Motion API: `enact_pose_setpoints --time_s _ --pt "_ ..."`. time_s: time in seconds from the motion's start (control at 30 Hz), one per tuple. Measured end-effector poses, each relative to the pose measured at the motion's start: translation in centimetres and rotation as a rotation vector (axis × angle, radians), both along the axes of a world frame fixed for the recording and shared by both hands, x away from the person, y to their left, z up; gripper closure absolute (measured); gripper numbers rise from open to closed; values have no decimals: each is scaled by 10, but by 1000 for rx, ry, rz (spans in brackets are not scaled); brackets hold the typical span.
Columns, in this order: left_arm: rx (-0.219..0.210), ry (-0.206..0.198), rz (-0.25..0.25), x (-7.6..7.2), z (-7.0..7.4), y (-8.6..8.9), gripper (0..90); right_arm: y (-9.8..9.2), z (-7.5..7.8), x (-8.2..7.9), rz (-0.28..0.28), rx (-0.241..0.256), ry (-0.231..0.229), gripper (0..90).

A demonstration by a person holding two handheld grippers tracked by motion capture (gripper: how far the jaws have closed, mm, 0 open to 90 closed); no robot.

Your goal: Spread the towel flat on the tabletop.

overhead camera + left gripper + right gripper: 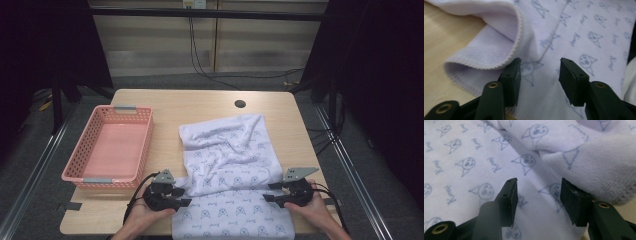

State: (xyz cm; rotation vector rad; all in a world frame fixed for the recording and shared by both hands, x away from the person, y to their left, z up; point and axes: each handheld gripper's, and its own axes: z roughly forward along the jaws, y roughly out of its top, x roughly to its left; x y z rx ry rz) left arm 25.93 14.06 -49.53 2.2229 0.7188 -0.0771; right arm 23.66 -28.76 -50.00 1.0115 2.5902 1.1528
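Nearest me, lapping over the counter's near edge, lies the towel, a pale cloth printed with small cat faces, its long axis running from that edge toward the far edge and its far half rumpled into folds. Well apart from it, along the left edge, sits the pink basket, which looks empty. I have a gripper at each long side of the towel's near half: the left gripper at its left hem and the right gripper at its right hem, both pointing inward across the cloth, about level with each other, so neither hand is the nearer one. In the left gripper view the jaws stand apart with nothing between them, the flat cloth beneath and a turned-over hem just ahead to their left. In the right gripper view the jaws are likewise spread and hold nothing, with a thick rolled fold just beside the right-hand jaw. I judge each hem must be pinched next. Whether the jaws touch the cloth I cannot tell, and the towel's near end is cut off by the frame.
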Motion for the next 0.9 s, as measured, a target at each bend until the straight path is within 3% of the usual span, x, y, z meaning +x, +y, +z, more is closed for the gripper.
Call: enact_pose_setpoints --time_s 0.03,0.1,0.13,0.2,0.23,0.27,0.3,0.33,0.37,0.43,0.5,0.6,0.67,0.7,0.73,0.77,0.8,0.83,0.9 --pt "46 -67 -8 -7 1 -3 567 3 0 -4 2 -35 -31 491" --pt "57 -83 -14 -9 1 -4 591 5 0 -6 8 -51 -42 512" --pt "64 -106 -7 -12 0 -4 712 5 1 -9 1 -70 -62 618" --pt "79 -117 -20 -13 1 -4 803 3 2 -11 -8 -63 -51 734" --pt "63 -105 -25 -14 -1 -3 852 2 2 -11 -8 -54 -34 815" --pt "63 -105 -25 -14 -1 -3 866 2 2 -11 -8 -54 -34 815" --pt "57 -77 -30 -13 0 -2 871 -2 2 -10 3 -12 22 869" --pt "57 -77 -30 -13 0 -2 875 -3 3 -10 16 -11 45 871" --pt "41 -29 -35 -11 1 0 877 -3 3 -11 32 -9 59 879" --pt "32 -22 -48 -13 1 2 878 -3 4 -12 44 -1 74 881" --pt "-11 -14 -53 -18 7 5 878 -4 11 -20 95 46 88 884" --pt "-75 -21 -82 -29 18 12 879 -9 23 -34 123 101 80 884" --pt "-95 -21 -100 -37 23 15 878 -12 33 -48 135 124 79 883" --pt "-117 -12 -132 -50 28 19 878 -13 37 -54 150 131 81 882" --pt "-117 -12 -132 -50 28 19 878 -12 40 -60 160 124 76 881" --pt "-128 -8 -170 -63 33 23 878 -11 43 -66 165 120 79 879" --pt "-128 -8 -170 -63 33 23 877 -11 43 -66 165 120 79 879" --pt "-140 7 -212 -75 36 26 876 -9 47 -78 201 131 90 865" --pt "-138 20 -232 -81 36 26 876 -8 48 -83 213 134 100 853"
